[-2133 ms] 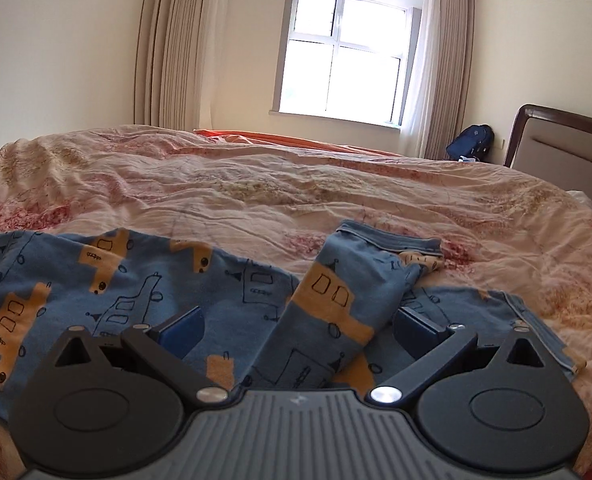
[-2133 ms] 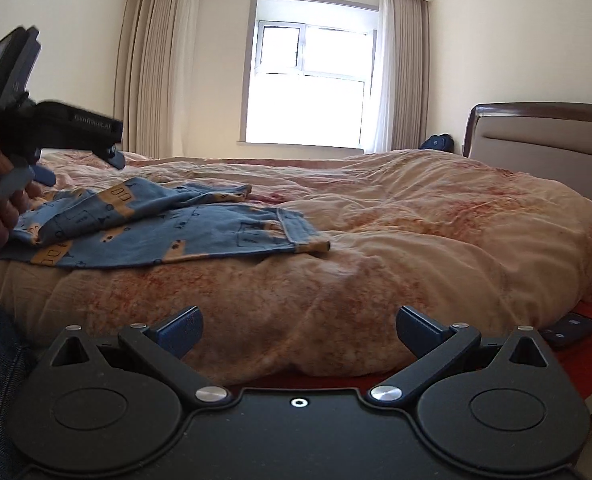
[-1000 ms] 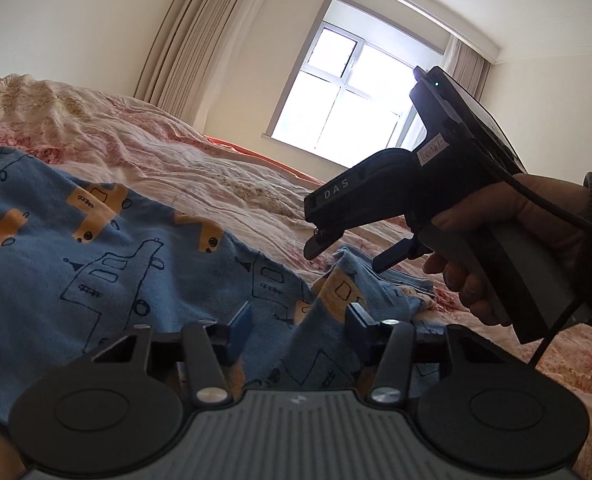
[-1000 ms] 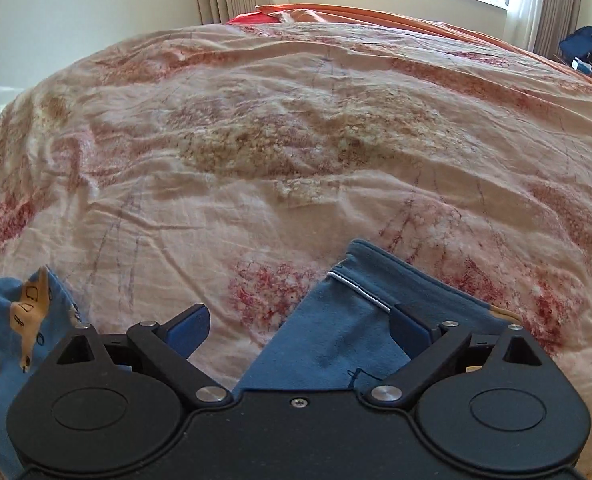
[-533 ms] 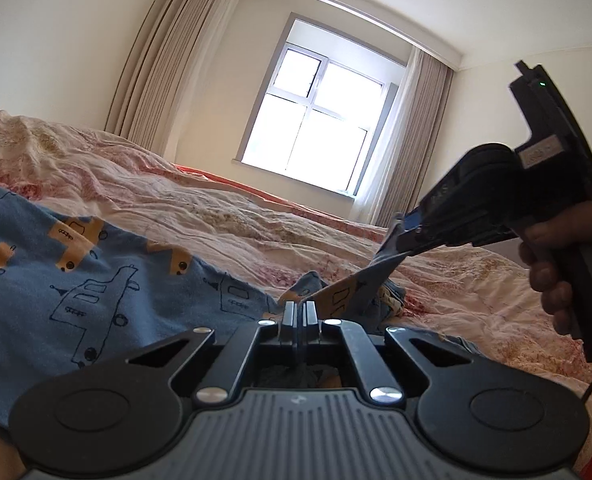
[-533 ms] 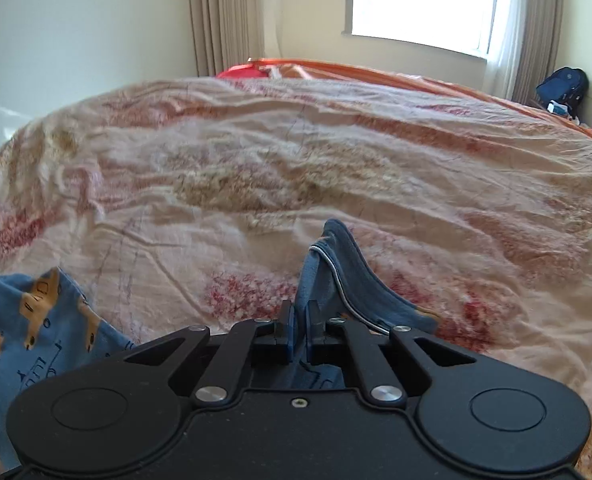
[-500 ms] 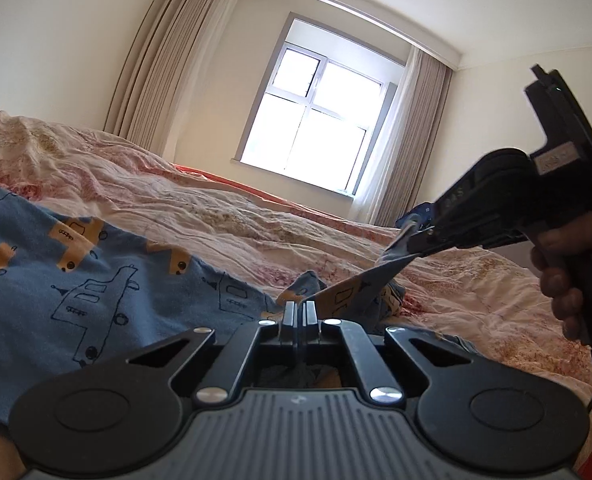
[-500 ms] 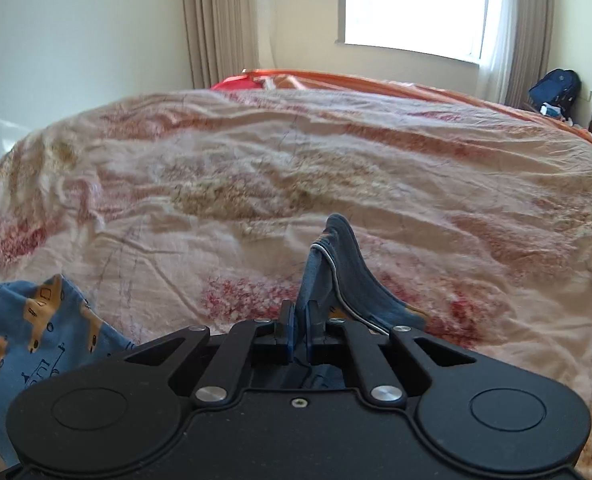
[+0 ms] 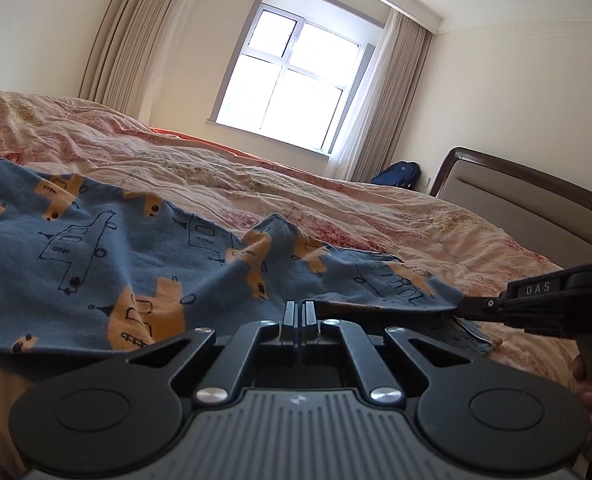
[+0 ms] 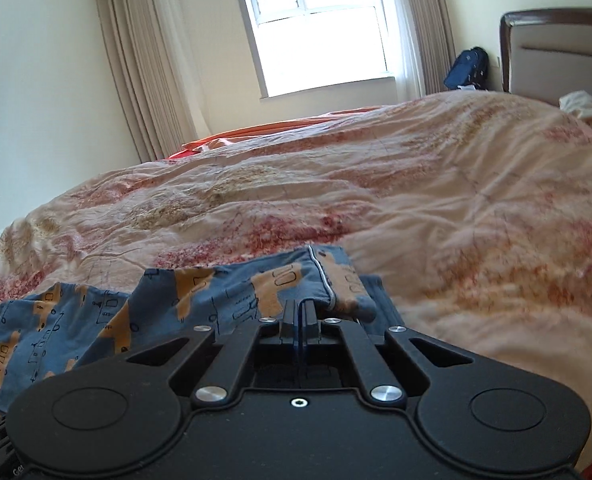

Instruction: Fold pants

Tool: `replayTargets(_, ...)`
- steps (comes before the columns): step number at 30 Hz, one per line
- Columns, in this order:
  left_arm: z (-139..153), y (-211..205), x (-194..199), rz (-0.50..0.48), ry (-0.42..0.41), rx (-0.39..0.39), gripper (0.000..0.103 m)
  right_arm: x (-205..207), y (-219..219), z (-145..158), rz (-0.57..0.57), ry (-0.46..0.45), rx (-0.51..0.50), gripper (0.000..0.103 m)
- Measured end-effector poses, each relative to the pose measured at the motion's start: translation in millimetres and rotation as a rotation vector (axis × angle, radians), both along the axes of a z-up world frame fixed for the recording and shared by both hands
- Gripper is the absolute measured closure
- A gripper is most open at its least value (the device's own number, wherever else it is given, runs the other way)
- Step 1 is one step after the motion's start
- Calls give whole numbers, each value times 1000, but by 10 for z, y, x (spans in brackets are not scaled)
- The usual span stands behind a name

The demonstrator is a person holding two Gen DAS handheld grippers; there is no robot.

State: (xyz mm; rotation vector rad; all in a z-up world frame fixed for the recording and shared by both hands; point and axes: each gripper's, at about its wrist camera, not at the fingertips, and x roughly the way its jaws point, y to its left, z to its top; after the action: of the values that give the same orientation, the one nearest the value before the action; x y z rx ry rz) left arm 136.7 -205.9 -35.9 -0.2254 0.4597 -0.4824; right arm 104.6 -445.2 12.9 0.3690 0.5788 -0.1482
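Rumpled floral bedspread (image 9: pixel 376 208) under blue pants (image 9: pixel 116 248), both grippers' jaws pinching their fabric edge.

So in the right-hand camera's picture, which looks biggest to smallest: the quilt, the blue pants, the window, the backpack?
1. Quilt
2. Blue pants, though they lie nearest the camera
3. Window, far off, so its true size is unsure
4. Backpack

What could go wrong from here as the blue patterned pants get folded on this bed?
1. Each hand-held gripper, left and right, pinches only a thin edge of the pants; the fabric may slip out under tension.
2. The quilt is soft and wrinkled, so dragged pants could bunch and fold crooked.
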Motion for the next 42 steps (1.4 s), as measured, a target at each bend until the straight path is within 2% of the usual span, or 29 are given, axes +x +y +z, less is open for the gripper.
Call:
replayTargets(3, -21, -12, 17, 2, 9, 7, 103, -64, -88, -191, 0, 8, 104, 103)
replayTargets(6, -27, -24, 16, 4, 13, 14, 103, -99, -146, -311, 3, -7, 187, 89)
replayTargets(11, 9, -56, -6, 17, 4, 40, 103, -130, -257, -409, -35, -96, 338, 55)
replayTargets(14, 60, -91, -38, 10, 2, 72, 103, -106, -375, -481, -67, -137, 449, 51)
replayTargets(20, 189, -135, -95, -6, -22, 132, 103, -45, -582, -548, -136, -174, 570, 51)
replayTargets(22, 213, -144, -103, -6, -24, 147, 103, -15, -622, -539, -159, -170, 576, 50)
replayTargets(24, 230, -155, -118, -7, -24, 161, 103, 24, -638, -530, -188, -149, 559, 55)
replayTargets(25, 237, -159, -136, -11, -25, 168, 103, 43, -642, -525, -201, -139, 542, 63)
replayTargets(26, 242, -164, -152, -16, -28, 173, 103, 63, -638, -512, -212, -125, 513, 80)
replayTargets(28, 256, -177, -197, -24, -46, 195, 103, 43, -637, -485, -220, -122, 456, 95)
replayTargets(34, 245, -269, -328, -59, -90, 281, 103, -384, -627, -425, -200, -190, 346, 96)
replayTargets(38, 147, -317, -331, -72, -50, 322, 103, -572, -598, -462, -207, -182, 290, 96)
replayTargets(42, 133, -286, -323, -82, -30, 312, 103, -624, -562, -571, -219, -173, 269, 97)
